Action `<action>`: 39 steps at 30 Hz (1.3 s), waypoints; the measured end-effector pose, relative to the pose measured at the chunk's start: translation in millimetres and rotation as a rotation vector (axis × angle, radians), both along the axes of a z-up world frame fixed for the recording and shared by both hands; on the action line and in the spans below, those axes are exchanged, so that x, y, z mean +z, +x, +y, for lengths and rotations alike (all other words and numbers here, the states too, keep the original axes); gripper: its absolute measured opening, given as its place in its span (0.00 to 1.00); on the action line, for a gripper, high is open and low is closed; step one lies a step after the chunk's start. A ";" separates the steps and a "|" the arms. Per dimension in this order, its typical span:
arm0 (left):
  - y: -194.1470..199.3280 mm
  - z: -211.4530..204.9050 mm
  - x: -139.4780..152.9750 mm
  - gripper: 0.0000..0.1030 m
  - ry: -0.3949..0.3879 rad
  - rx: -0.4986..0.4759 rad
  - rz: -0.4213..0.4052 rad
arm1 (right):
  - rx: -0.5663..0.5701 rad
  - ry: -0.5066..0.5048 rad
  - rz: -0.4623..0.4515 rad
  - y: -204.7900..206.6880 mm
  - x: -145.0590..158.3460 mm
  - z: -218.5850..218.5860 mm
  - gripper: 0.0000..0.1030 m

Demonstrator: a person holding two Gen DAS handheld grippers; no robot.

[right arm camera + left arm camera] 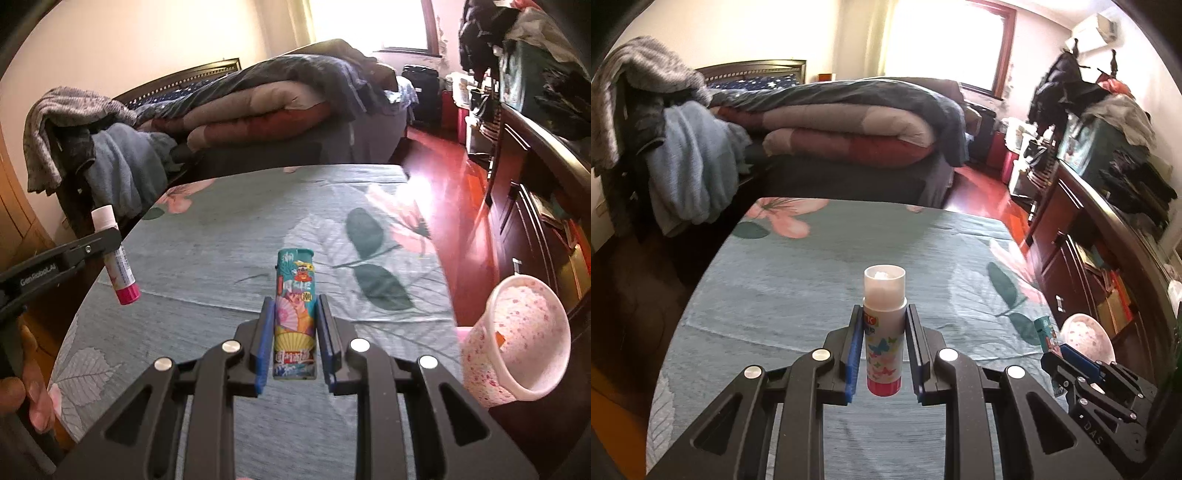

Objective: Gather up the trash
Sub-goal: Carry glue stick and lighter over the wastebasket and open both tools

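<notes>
My left gripper (884, 314) is shut on a white glue stick (884, 328) with a pink base and butterfly print, held upright above the table. It also shows in the right wrist view (116, 258), tilted in the left gripper (107, 242). My right gripper (293, 306) is shut on a teal printed lighter (295, 314), held upright above the table. In the left wrist view the right gripper (1067, 350) is at the lower right with the lighter (1045, 328) partly hidden. A pink speckled bin (517, 332) stands off the table's right edge, open mouth tilted towards me; it also shows in the left wrist view (1086, 338).
The table (812, 288) wears a teal floral cloth. Behind it is a bed (849, 125) with piled quilts and a chair draped in clothes (683, 155). A dark wooden cabinet (1089, 236) runs along the right, beside red floor (450, 192).
</notes>
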State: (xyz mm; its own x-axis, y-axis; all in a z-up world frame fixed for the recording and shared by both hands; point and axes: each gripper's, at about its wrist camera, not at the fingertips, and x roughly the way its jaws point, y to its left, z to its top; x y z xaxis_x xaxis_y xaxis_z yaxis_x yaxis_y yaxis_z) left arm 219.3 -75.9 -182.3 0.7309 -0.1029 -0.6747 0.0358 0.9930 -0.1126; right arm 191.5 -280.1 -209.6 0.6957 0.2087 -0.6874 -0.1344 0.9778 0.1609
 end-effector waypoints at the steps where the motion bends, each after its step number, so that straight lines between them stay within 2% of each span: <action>1: 0.8 -5.3 0.2 0.22 0.002 -0.010 -0.001 | -0.008 0.002 -0.002 -2.0 0.3 -5.8 0.23; 9: 4.2 -55.8 5.2 0.22 0.019 -0.105 -0.010 | -0.075 0.022 -0.011 -14.5 -1.4 -49.2 0.23; 17: 6.0 -119.7 10.1 0.22 0.019 -0.243 -0.027 | -0.168 0.030 -0.018 -26.6 -2.5 -100.4 0.23; 31: 13.5 -240.4 1.4 0.22 0.005 -0.500 -0.012 | -0.413 0.030 -0.010 -52.4 -11.9 -216.8 0.23; 39: 15.7 -308.7 -7.3 0.22 0.000 -0.628 -0.011 | -0.530 0.020 0.012 -63.6 -25.6 -269.0 0.23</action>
